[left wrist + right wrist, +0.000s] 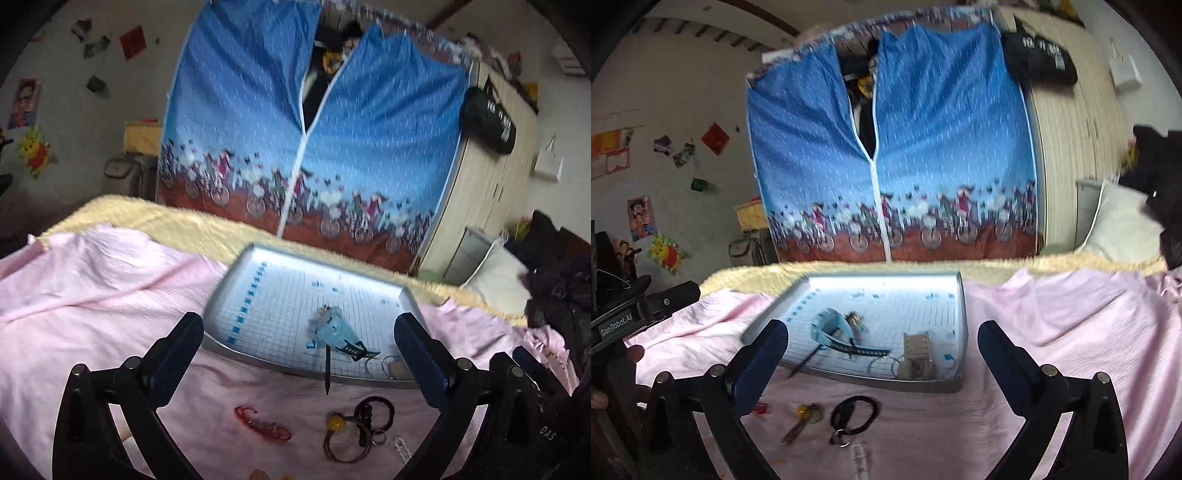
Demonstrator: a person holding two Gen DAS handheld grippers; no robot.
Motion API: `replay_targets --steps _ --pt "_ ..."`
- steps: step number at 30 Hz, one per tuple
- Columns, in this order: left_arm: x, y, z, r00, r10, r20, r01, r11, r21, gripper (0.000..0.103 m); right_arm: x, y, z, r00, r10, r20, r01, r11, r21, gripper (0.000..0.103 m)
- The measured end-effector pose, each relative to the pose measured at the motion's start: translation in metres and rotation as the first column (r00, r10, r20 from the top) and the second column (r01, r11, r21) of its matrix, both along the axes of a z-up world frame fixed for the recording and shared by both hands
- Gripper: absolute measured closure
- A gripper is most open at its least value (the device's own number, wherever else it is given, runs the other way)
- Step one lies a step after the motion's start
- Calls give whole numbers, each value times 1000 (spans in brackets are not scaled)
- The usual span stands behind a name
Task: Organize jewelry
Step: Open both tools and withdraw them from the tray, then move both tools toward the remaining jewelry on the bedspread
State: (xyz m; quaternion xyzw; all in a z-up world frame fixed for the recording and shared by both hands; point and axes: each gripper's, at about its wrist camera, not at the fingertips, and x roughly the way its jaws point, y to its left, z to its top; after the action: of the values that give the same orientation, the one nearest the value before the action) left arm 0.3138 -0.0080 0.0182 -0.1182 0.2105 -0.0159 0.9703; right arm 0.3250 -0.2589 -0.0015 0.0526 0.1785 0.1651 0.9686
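Left wrist view: one tray (236,291), one blue watch (334,328), one red bracelet (264,428), two hair ties (373,410); left fingers (190,341) and right fingers (997,345) spread wide, holding nothing.

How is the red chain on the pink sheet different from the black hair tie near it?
The red chain lies stretched in a curved line; the black hair tie forms a closed loop. The chain looks like glossy linked pieces, the tie like a dull cord. Both lie on the pink sheet, outside the tray.
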Motion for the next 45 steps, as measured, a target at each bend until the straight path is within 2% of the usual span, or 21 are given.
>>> replay_targets --steps 7,10,17,22,25,31,36,45 --pt "-62 3 16 997 17 71 -19 999 38 2 -60 6 17 997 7 74 -7 1000 9 0" --pt "-87 1 15 997 18 78 -23 998 58 2 -84 4 16 997 0 74 -1 1000 19 0" --pt "-132 5 3 995 37 94 -42 998 46 2 -128 4 10 998 -34 50 33 999 29 0" --pt "-152 5 -4 998 46 50 -48 998 45 2 -151 8 5 997 -63 41 62 998 17 0" --pt "-169 4 -9 996 60 63 -65 995 82 2 -160 13 1 996 -77 40 77 997 -3 0" --pt "-185 3 -21 998 25 57 -36 981 191 2 -172 19 -7 995 -94 14 94 995 -22 0" --pt "-180 14 -33 1000 6 -6 -5 986 166 2 -170 23 -16 995 -95 -34 94 995 -45 0" --pt "-172 22 -52 997 -1 -82 16 985 174 2 -156 37 -33 989 -83 -125 68 990 -120 0"
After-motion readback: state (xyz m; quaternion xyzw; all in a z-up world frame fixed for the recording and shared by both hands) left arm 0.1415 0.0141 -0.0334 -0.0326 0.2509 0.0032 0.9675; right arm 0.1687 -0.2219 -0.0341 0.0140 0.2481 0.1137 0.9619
